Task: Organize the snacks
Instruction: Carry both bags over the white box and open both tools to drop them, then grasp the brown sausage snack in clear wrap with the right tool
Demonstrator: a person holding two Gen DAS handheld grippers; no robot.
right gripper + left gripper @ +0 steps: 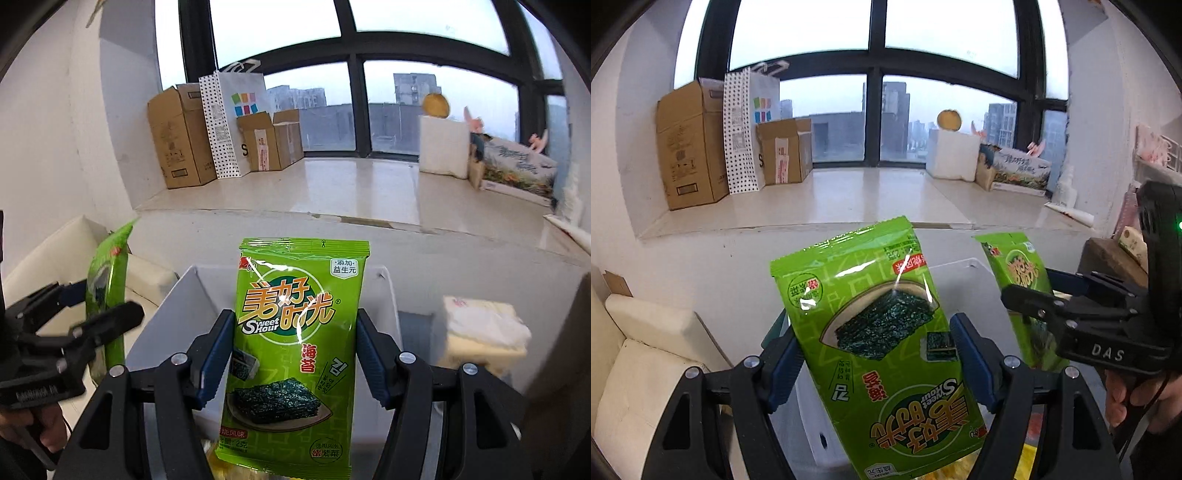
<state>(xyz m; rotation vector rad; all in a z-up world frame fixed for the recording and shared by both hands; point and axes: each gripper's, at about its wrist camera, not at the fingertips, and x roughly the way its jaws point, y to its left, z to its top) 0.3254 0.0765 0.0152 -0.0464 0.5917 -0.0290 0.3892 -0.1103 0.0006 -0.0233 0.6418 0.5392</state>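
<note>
Each gripper is shut on a green seaweed snack packet. In the left wrist view my left gripper (877, 354) pinches one packet (875, 332) between its blue pads, print upside down and tilted. My right gripper (1027, 295) shows at the right holding a second packet (1019, 273). In the right wrist view my right gripper (295, 354) holds its packet (295, 350) upright, and my left gripper (99, 314) shows at the left with its packet (107, 280) edge-on. Both packets hang above a white bin (177, 314).
A wide window ledge (849, 195) holds cardboard boxes (690, 144), a dotted paper bag (738, 136) and a white foam box (951, 155). A cream sofa (646, 369) is at the left. A pale wrapped bundle (484, 332) lies right of the bin.
</note>
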